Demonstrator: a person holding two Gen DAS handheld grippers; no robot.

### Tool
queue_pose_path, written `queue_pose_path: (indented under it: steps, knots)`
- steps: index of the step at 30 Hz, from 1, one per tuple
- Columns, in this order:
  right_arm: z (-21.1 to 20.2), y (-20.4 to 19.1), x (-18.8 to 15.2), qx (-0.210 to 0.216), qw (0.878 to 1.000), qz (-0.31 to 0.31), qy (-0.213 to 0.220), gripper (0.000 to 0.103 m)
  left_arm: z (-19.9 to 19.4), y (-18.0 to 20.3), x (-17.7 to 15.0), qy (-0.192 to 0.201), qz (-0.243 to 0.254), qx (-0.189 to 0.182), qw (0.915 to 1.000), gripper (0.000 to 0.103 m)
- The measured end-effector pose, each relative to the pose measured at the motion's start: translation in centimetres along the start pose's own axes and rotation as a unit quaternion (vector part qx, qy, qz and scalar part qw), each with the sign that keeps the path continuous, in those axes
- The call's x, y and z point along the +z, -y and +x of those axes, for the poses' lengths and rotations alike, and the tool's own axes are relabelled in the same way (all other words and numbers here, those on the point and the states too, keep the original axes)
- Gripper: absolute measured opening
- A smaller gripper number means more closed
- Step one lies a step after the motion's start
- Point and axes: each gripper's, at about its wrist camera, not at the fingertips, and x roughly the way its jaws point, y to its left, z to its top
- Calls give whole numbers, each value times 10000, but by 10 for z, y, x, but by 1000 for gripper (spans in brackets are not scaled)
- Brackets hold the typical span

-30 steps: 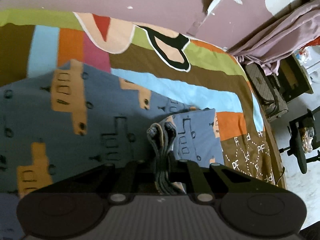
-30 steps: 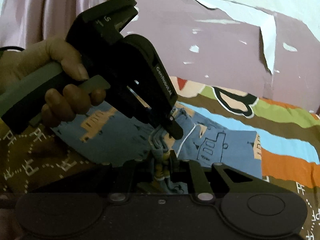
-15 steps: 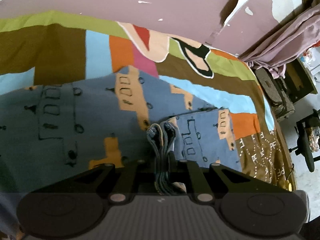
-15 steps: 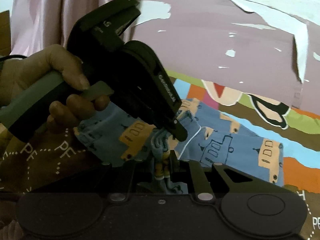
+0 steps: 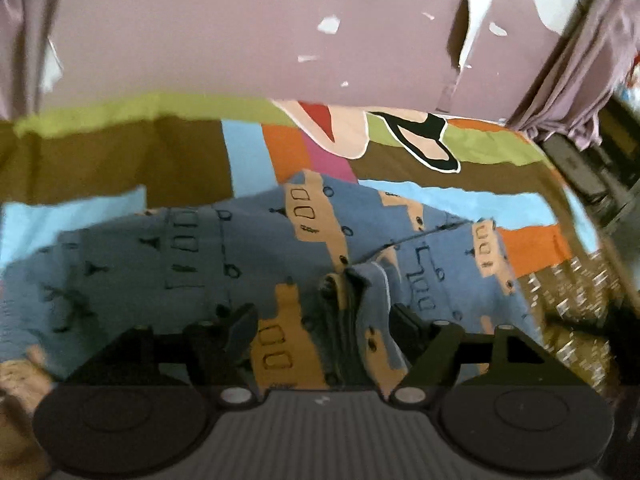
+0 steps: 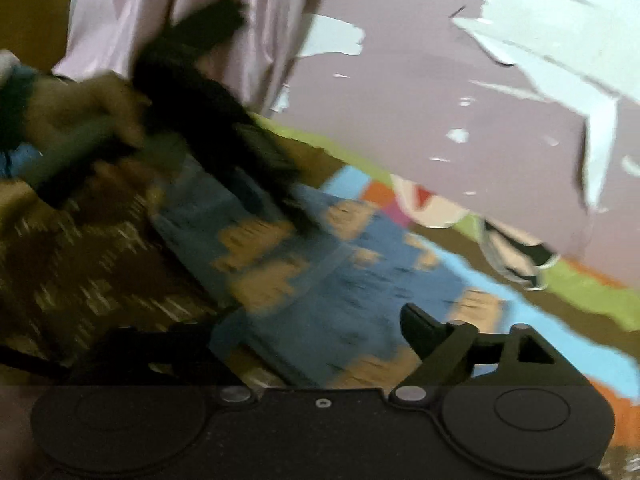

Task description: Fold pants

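Note:
The blue pants (image 5: 248, 248) with tan bus prints lie folded over on the patchwork bedspread (image 5: 120, 160). In the left wrist view my left gripper (image 5: 320, 320) is open, and the gathered waistband edge (image 5: 340, 300) rests loose between its spread fingers. In the blurred right wrist view my right gripper (image 6: 316, 332) is open just above the pants (image 6: 340, 280). The left gripper (image 6: 224, 128), held in a hand, shows there at upper left, over the pants' far edge.
A mauve wall with peeling paint (image 5: 260, 40) runs behind the bed. A mauve curtain (image 5: 568, 80) hangs at the right, with dark furniture (image 5: 596, 176) beside the bed edge. Another curtain (image 6: 168, 28) hangs at the left in the right wrist view.
Both grippers were shut on the bunched pants edge; now both have opened and let it go. The pants have dropped flat onto the bed, and both views are blurred by motion.

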Motion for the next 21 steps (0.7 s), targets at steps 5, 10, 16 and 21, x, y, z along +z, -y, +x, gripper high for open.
queue_pose_path:
  steps: [5,10,16,21]
  knots:
    - [14,46,-15,-537,9984,-160,-72,98,3,38,-26,58,619,583,9964,78]
    - [54,71,-3,-368,9993,6,-42,99,17,45,-36,6,959,1128,9890,74]
    - [99,82,14,51,9997,191,-150,99,11,26,-45,135,711,972,9926,79]
    - [117,89,5,-662,9971,110,-369,99,-16,18,-54,419,700,1137,9902,81]
